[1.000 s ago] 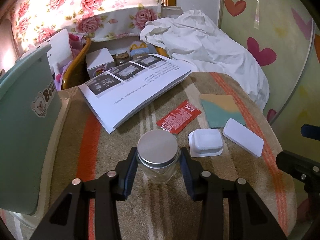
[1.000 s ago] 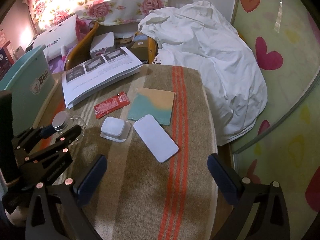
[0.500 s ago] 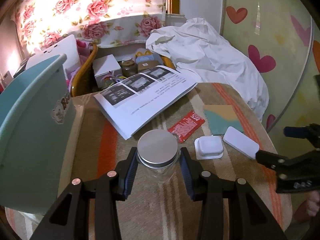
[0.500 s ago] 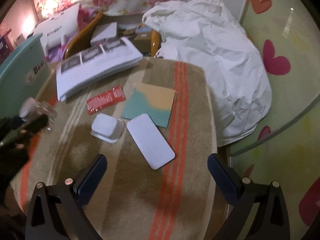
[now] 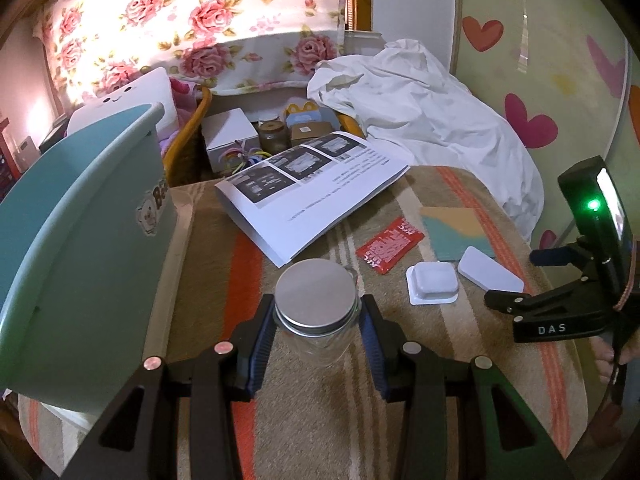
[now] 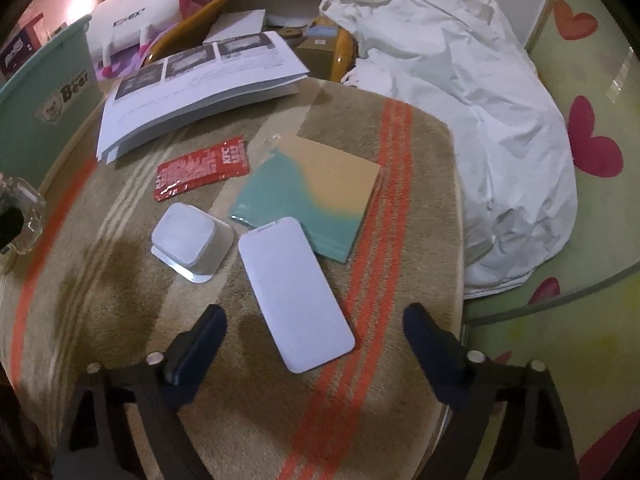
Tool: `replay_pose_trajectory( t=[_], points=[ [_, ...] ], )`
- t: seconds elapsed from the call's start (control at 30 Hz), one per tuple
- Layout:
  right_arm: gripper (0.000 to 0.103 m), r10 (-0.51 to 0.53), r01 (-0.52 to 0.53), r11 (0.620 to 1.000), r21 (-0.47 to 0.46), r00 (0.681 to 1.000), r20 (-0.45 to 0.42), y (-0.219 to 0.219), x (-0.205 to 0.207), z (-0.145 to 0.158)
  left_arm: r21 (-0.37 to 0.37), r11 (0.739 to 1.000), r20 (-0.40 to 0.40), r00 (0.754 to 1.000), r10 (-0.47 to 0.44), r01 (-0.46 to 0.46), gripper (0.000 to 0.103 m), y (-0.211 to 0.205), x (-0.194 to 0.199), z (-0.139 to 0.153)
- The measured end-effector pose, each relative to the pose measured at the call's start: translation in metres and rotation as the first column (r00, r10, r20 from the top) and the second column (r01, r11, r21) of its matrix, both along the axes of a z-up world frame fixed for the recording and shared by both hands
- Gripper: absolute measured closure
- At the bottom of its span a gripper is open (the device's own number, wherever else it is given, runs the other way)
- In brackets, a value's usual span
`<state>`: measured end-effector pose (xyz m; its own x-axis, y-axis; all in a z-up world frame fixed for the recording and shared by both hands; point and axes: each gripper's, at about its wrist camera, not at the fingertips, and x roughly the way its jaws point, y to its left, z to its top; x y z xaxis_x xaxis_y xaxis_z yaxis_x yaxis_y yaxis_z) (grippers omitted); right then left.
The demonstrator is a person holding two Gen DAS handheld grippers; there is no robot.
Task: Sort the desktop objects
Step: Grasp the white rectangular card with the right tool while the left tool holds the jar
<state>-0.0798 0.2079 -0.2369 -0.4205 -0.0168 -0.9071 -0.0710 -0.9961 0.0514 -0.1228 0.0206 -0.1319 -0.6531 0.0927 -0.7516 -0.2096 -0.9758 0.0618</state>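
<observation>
My left gripper (image 5: 318, 332) is shut on a glass jar (image 5: 316, 312) with a silver lid and holds it above the striped table, next to the teal bin (image 5: 80, 248). My right gripper (image 6: 314, 344) is open and empty, low over the white phone-shaped slab (image 6: 296, 296). Beside the slab lie a white square tub (image 6: 188, 240), a red sauce packet (image 6: 200, 168) and a teal-and-tan card (image 6: 316, 188). In the left wrist view the right gripper (image 5: 520, 280) shows side-on at the right edge, near the slab (image 5: 490, 274).
A stack of printed papers (image 5: 312, 196) lies at the table's far side. A white crumpled cloth (image 6: 460, 92) hangs off the far right edge. A wooden chair with boxes (image 5: 232, 140) stands behind the table. The striped table's right rim (image 6: 456, 240) is close to the slab.
My left gripper has lifted the jar and drawn back toward the teal bin. My right gripper has moved forward and down over the white slab.
</observation>
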Motion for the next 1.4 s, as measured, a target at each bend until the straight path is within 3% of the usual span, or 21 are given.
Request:
replay_pose_trajectory(
  t=[0.13, 0.2, 0.37, 0.67, 1.4],
  points=[
    [0.018, 0.022, -0.022, 1.000, -0.001, 1.000, -0.001, -0.001, -0.003, -0.002, 0.000, 1.000, -0.005, 1.000, 0.003, -0.003, 0.059, -0.001, 0.001, 0.002],
    [0.026, 0.040, -0.039, 0.999, -0.015, 0.999, 0.015, -0.001, -0.006, -0.006, 0.002, 1.000, -0.007, 1.000, 0.005, -0.005, 0.059, -0.002, 0.002, 0.003],
    [0.031, 0.064, -0.063, 0.997, -0.037, 0.997, 0.031, 0.001, -0.008, -0.011, 0.006, 1.000, -0.008, 1.000, 0.013, -0.012, 0.059, -0.004, 0.002, 0.003],
    [0.056, 0.110, -0.109, 0.993, -0.048, 0.994, 0.018, -0.006, -0.009, -0.009, 0.005, 1.000, -0.009, 1.000, 0.022, -0.022, 0.059, -0.006, 0.004, 0.004],
    [0.060, 0.042, -0.045, 0.997, -0.066, 0.998, -0.045, -0.011, -0.001, 0.024, 0.008, 1.000, -0.022, 0.999, 0.023, -0.023, 0.059, -0.008, 0.006, 0.017]
  ],
)
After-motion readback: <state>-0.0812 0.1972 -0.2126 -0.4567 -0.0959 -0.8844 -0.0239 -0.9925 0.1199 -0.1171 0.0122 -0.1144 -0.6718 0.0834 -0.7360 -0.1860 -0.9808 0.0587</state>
